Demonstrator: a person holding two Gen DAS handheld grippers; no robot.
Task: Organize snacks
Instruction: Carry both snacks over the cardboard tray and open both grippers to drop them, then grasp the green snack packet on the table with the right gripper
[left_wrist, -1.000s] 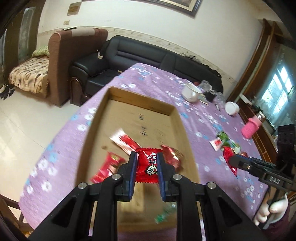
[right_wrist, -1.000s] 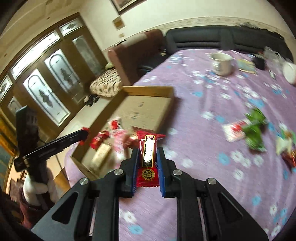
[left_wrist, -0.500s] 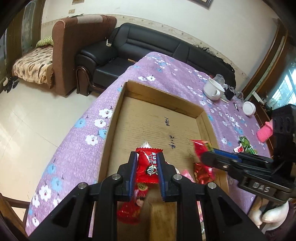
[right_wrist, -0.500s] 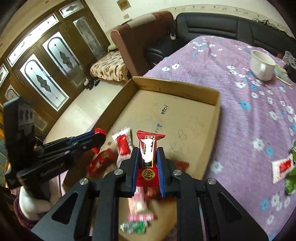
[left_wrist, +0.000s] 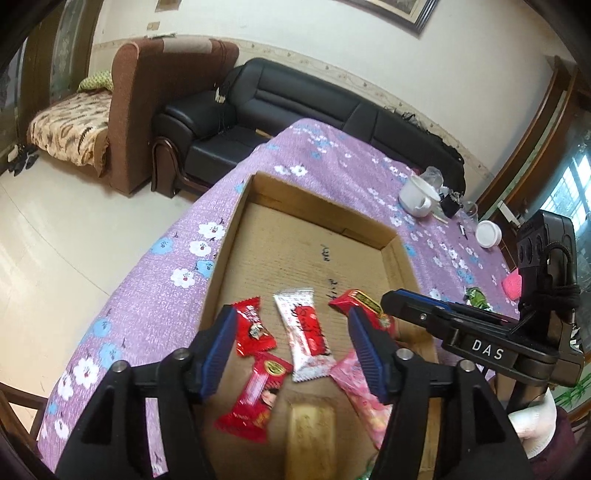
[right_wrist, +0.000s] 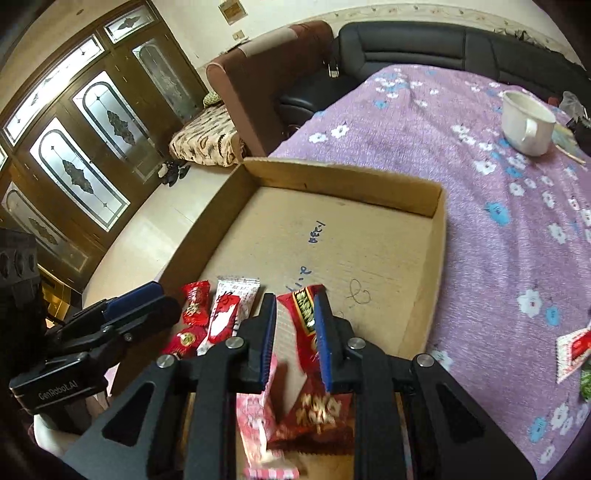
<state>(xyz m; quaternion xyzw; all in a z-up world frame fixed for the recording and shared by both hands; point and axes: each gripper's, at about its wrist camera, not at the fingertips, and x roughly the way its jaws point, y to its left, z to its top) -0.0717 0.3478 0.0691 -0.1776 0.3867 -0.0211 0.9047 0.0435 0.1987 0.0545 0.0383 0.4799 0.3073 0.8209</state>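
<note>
From the left wrist, the left gripper (left_wrist: 291, 347) gapes wide over the cardboard box (left_wrist: 236, 229), holding nothing; a red candy (left_wrist: 255, 328) lies just inside its left finger.

From the right wrist, the right gripper (right_wrist: 293, 339) is partly open around a dark red packet (right_wrist: 304, 317); whether it grips, I cannot tell. The wrappers look light and crinkly, best pinched mid-body. Ahead, the box floor lies free.

- "DAS" stands in white letters on the side of the right tongs (left_wrist: 391, 302).
- "GenRobot.AI" stands in pale letters on the side of the left tongs (right_wrist: 136, 299).
- Blue pen marks on the floor of the cardboard box (right_wrist: 369, 243) are too scrawled to read.
- The snack wrappers' print is too small to read.
</note>
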